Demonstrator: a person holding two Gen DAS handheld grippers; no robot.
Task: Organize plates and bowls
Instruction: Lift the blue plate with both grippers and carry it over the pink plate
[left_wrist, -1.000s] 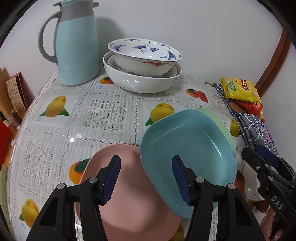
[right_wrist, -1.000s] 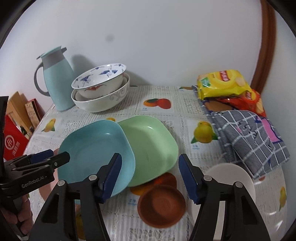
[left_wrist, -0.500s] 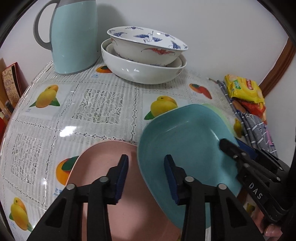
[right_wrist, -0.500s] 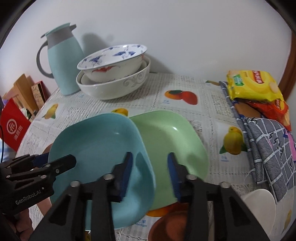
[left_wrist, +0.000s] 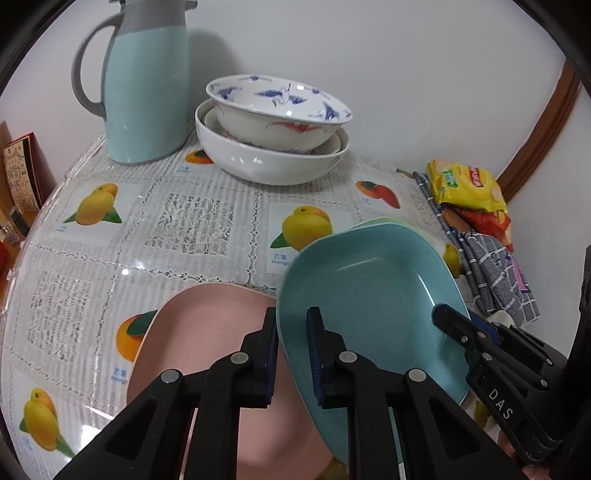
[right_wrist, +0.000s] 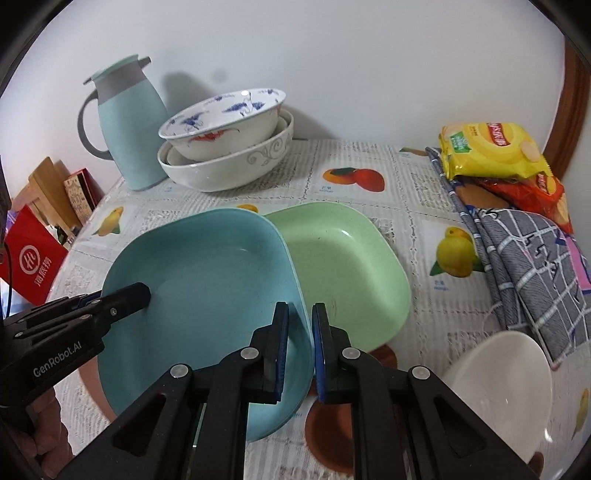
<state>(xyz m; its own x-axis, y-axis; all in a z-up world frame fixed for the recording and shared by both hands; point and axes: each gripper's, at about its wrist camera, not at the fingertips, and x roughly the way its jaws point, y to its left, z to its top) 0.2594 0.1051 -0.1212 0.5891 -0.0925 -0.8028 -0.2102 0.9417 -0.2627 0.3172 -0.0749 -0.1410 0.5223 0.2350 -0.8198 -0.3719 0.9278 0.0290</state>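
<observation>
- Closing just now, the left gripper (left_wrist: 291, 354) and right gripper (right_wrist: 300, 347) each pinch opposite rims of the square teal plastic plate (right_wrist: 207, 295).
- It overlaps the pink plate (left_wrist: 207, 332) and green plate (right_wrist: 351, 266); lifting looks next.
- Farther back: stacked white bowls (right_wrist: 229, 147).

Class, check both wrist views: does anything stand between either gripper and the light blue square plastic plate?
Nothing visible. The left gripper and right gripper have just been closing, each with a rim of the light blue square plastic plate between its jaws, on opposite edges.
</observation>
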